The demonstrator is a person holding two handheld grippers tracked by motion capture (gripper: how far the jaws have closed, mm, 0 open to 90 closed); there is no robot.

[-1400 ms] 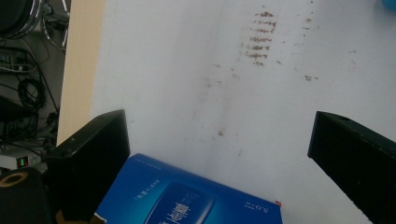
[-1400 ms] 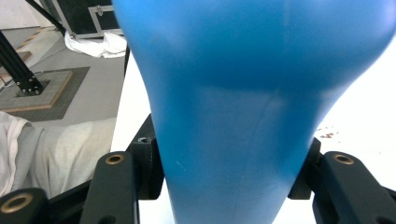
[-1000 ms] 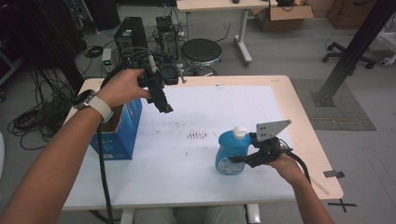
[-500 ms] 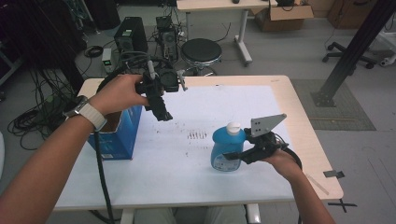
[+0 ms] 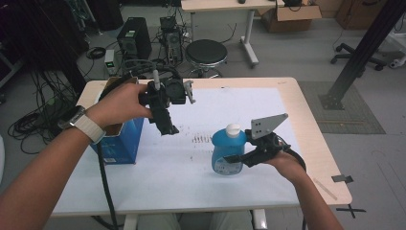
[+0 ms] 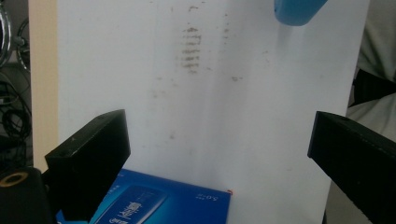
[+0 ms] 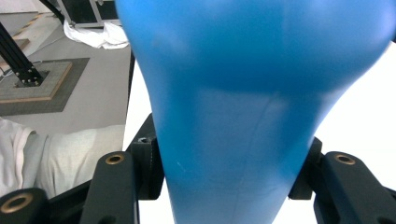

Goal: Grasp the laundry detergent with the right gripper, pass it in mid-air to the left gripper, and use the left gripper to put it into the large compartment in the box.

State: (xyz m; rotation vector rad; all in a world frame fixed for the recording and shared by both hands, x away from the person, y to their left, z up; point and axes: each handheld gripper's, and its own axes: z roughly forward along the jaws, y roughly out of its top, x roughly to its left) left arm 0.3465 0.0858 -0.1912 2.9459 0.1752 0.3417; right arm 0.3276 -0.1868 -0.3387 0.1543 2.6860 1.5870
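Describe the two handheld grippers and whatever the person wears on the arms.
Both grippers, left and right, are black with blocky jaws; brass-coloured bushings show. The right carries a grey three-cornered plate with holes. A black cable trails from the left. A white-strapped watch is worn; forearms unsleeved.

Box sits by the counter's left edge, bottle is toward the near right, well apart from it, with smudge marks on the counter between them.
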